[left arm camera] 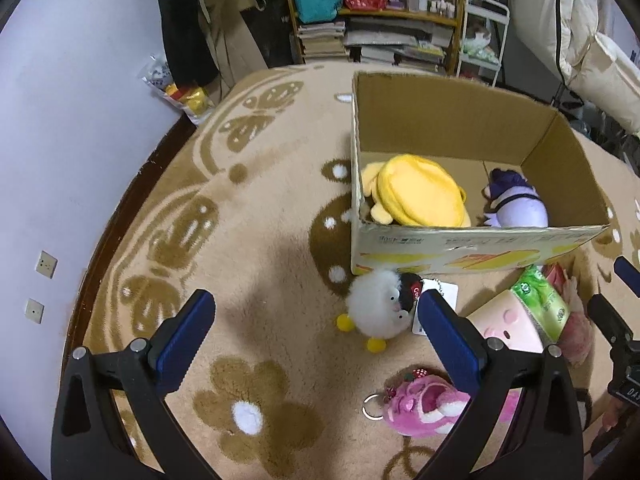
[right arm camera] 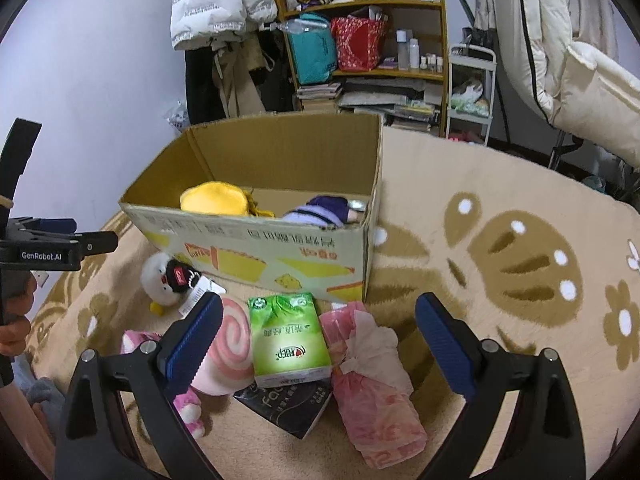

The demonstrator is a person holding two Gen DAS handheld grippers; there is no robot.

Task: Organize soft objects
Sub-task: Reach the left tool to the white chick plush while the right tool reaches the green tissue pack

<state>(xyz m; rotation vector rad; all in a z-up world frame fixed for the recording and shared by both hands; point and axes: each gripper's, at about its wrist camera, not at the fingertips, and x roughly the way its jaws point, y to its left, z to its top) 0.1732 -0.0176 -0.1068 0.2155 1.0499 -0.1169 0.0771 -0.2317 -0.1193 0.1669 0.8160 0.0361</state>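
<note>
A: What's in the open brown cardboard box [left arm camera: 460,128] on the beige rug with brown flower patterns [left arm camera: 248,216]?

B: A flat yellow plush toy [left arm camera: 420,196] at its left end and a purple-and-white plush doll [left arm camera: 516,204] at its right, both lying on the box floor

A: And outside it?

B: A fluffy white ball-shaped plush with yellow feet [left arm camera: 376,312] sits just in front of the box's near wall. Nearer the camera lies a bright pink plush keychain toy [left arm camera: 424,408]. To the right, a green tissue pack [right arm camera: 288,340] rests on a pink swirl-patterned roll cushion [right arm camera: 230,344] and a black tissue pack [right arm camera: 286,404], with a pink crinkled plastic bag [right arm camera: 372,384] touching its right side

A: The tongs?

B: The left gripper [left arm camera: 316,316] is spread wide and empty above the rug, its right finger in front of the white plush. The right gripper [right arm camera: 318,328] is also released, empty, its fingers flanking the tissue pile
</note>
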